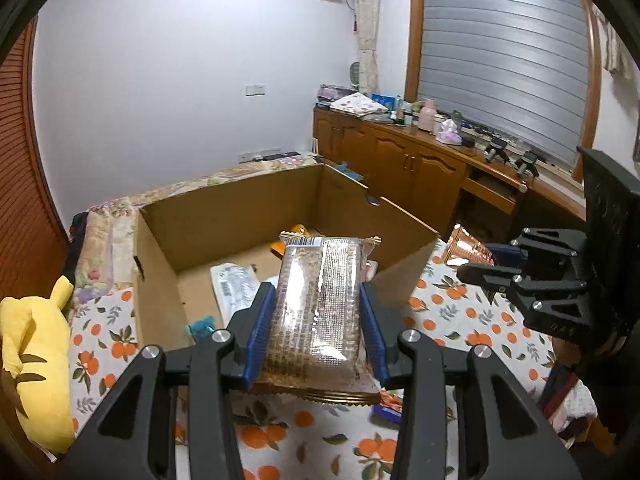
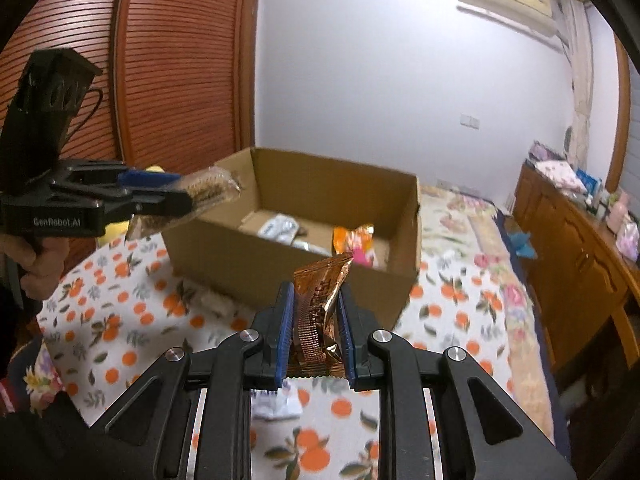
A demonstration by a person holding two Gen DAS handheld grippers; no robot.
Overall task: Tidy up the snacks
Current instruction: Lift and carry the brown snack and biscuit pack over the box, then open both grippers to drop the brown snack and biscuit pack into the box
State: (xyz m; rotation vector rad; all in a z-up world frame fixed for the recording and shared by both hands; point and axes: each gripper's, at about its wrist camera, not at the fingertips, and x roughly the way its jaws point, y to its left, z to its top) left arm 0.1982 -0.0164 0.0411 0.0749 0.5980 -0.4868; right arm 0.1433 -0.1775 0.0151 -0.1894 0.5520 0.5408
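1. A clear-wrapped snack bar (image 1: 318, 300), brown and grainy inside with printed text on the film, sits clamped between the blue pads of the left hand-held gripper (image 1: 316, 312). The pads press on both long edges, and the bar is held in the air in front of the near wall of the box.
2. A copper foil snack packet (image 2: 320, 300) is pinched between the blue pads of the right hand-held gripper (image 2: 316, 308). The jaws are closed tight on it, crumpling the foil, and the top of the packet juts up above the fingertips.
3. Both packets are held just short of a cardboard box (image 1: 224, 208), which stands open on the bed.
4. Inside the box lie a white packet (image 1: 234, 284) flat on the bottom, and an orange snack bag (image 2: 354, 240) toward the far side.
5. The bed is covered with a bedspread (image 2: 132, 320), white with an orange fruit print.
6. A person's hand (image 2: 38, 264) grips the handle of the left tool at the left edge of the right wrist view.
7. A yellow plush toy (image 1: 32, 364) lies on the bed left of the box.
8. A wooden cabinet (image 1: 404, 156) with cluttered top runs along the window wall, well apart from the box.
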